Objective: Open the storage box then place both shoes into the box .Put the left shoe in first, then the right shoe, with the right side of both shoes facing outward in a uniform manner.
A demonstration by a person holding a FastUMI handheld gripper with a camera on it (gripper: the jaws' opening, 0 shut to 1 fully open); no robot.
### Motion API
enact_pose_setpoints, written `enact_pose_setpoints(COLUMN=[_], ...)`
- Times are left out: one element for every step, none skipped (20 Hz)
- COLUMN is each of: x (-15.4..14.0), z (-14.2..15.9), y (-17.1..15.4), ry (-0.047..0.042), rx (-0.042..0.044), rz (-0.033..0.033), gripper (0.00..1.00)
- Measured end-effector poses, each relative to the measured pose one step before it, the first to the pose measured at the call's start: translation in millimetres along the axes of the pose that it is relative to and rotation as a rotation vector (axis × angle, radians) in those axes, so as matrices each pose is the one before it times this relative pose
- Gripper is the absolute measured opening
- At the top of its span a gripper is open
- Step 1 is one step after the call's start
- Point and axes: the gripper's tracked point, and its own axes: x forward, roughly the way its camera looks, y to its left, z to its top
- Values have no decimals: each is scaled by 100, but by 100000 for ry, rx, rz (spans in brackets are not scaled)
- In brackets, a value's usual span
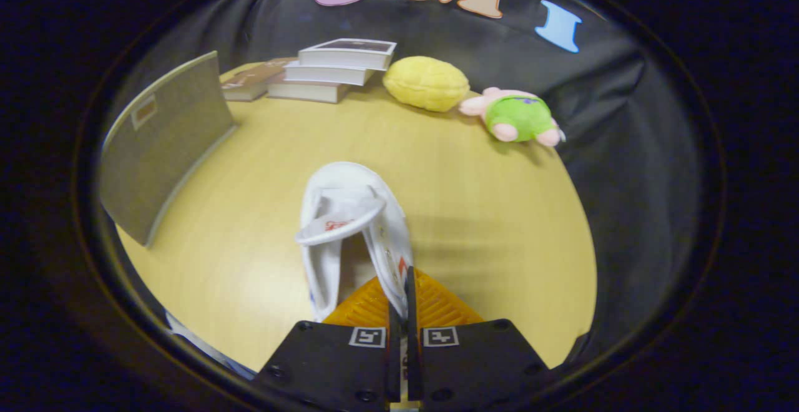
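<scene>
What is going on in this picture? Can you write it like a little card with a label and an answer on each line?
gripper: fingers closed together, pinching the side wall of the white shoe
white shoe: held at its heel end, toe pointing away from the fingers, over the table
table: light wood
grey box panel: standing upright, off to the side of the shoe
books: stacked at the far side of the table
yellow plush: beside the books
pink and green plush toy: next to the yellow plush

The fingers (374, 312) hide the white shoe's (349, 212) heel; its far side is unseen.
</scene>
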Motion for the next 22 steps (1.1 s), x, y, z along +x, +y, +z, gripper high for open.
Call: enact_pose_setpoints(x=[-61, 132, -66, 89, 26, 34, 274, -338, -25, -8, -70, 16, -114, -45, -8, 35, -18, -34, 48, -61, 28, -78], z=[56, -32, 26, -38, 74, 66, -195, 139, 30, -55, 60, 66, 11, 109, -26, -333, -335, -430, -567, -417, -132, 158], y=[-62, 97, 20, 82, 75, -5, -35, -246, -105, -83, 59, 207, 234, 157, -1, 215, 190, 207, 432, 529, 257, 252], ry=[-261, -555, -732, -909, -1108, -954, -745, -669, -342, -276, -404, -243, 176, 242, 1088, 2606, 2405, 2812, 2791, 2219, 576, -341], rx=[2447, 1036, 760, -49, -71, 781, 950, 2649, 4403, 4004, 4232, 4537, 4607, 5119, 5429, 6684, 7218, 5780, 5544, 4053, 2310, 465], rz=[-1198, -325, -98, 123, -13, -99, -450, -878, -1141, -680, 309, 1392, 2154, 2495, 2994, 3509, 3651, 3624, 3982, 3516, 1970, 1175], gripper=[8, 8, 8, 8, 7, 7, 7, 6, 6, 6, 6, 6, 6, 6, 6, 6, 6, 7, 7, 7, 7, 6])
